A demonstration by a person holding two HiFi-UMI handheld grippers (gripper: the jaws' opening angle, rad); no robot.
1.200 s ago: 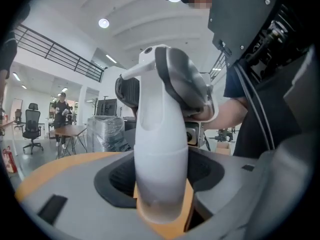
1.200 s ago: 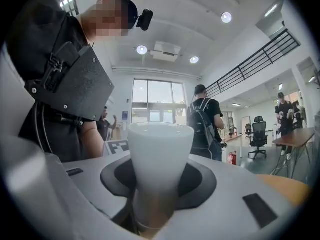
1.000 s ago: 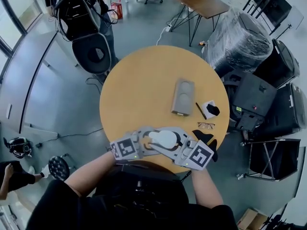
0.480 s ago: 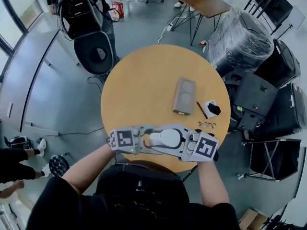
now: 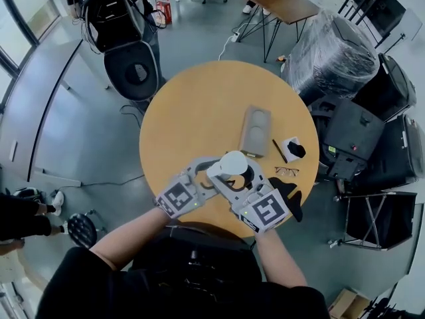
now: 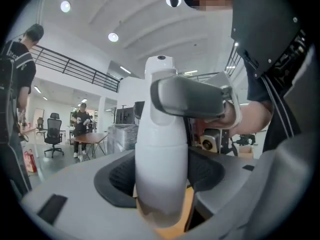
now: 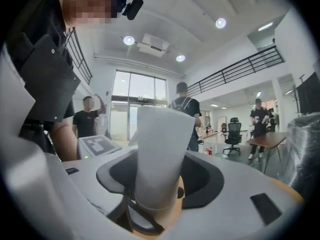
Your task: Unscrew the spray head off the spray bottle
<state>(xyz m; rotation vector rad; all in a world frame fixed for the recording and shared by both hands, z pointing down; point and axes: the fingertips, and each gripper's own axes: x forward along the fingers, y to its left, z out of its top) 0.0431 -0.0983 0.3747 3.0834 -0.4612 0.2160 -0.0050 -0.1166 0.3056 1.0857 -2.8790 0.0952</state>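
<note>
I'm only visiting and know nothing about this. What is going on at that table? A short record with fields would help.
Place: round wooden table in an open office
Object handled: white spray bottle, near the table's front edge
Left tool: closed on the bottle's body
Right tool: jaws have just been opening, bottle between them
Also on table: grey case, pen, glasses

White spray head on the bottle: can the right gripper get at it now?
Probably yes: the right gripper, its fingers just opened, straddles the white spray head with nothing between; the left gripper clamps the white plastic bottle.
</note>
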